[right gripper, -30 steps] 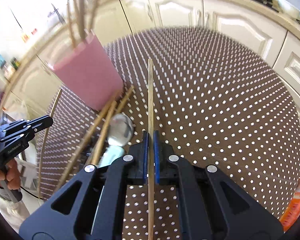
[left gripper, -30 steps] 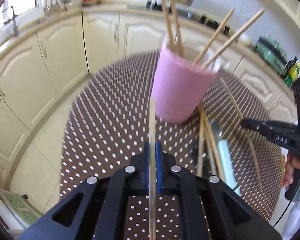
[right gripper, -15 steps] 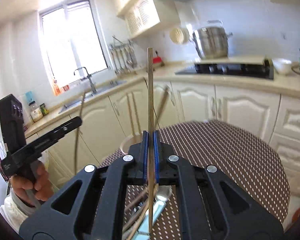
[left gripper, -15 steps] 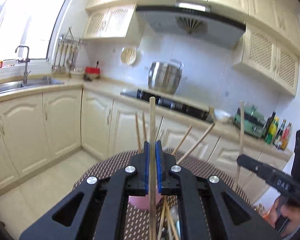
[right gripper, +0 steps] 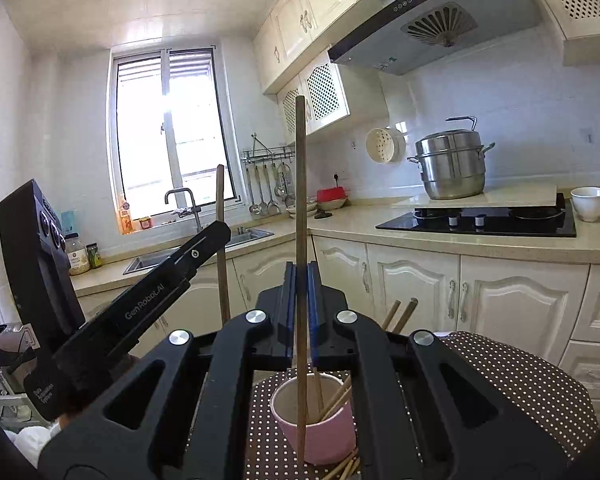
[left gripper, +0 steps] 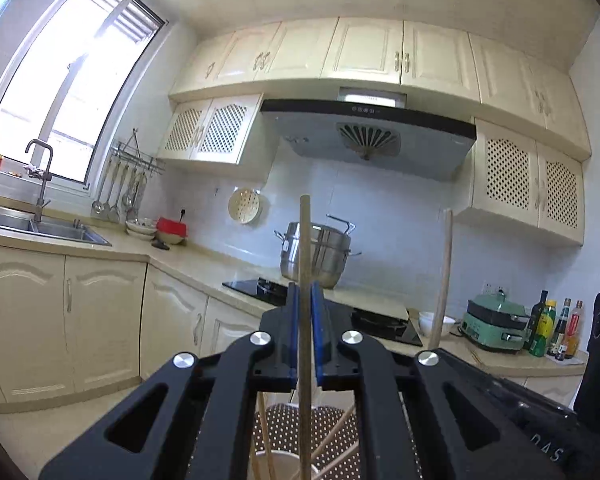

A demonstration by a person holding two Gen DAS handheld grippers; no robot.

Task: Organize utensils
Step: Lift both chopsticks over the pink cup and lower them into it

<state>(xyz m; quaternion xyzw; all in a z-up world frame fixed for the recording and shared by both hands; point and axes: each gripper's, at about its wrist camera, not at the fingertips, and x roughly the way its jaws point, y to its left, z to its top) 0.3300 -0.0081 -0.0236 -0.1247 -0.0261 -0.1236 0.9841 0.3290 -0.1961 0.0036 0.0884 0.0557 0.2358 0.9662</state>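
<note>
My left gripper (left gripper: 305, 294) is shut on a wooden chopstick (left gripper: 305, 236) that stands upright. The right gripper (right gripper: 301, 276) is likewise shut on an upright chopstick (right gripper: 300, 176), whose lower end hangs over the pink cup (right gripper: 324, 436). That cup stands on the brown dotted tablecloth (right gripper: 520, 380) with several chopsticks leaning inside it. In the left wrist view only the cup's pale rim (left gripper: 278, 456) shows, below the fingers. Each view catches the other gripper from the side, level with it and close by. Loose chopsticks (right gripper: 346, 468) lie beside the cup.
Beyond the table runs a cream kitchen counter (right gripper: 440, 236) with a black hob (right gripper: 480, 220), a steel pot (right gripper: 450, 168) and a sink (right gripper: 204, 248) under the window. A white bowl (right gripper: 590, 202) stands by the hob. A hand (right gripper: 66, 420) grips the left tool.
Both grippers have risen from the table and swung from pointing down to level. Each lifted its chopstick, which now stands upright above the cup. The jaws stayed shut.
</note>
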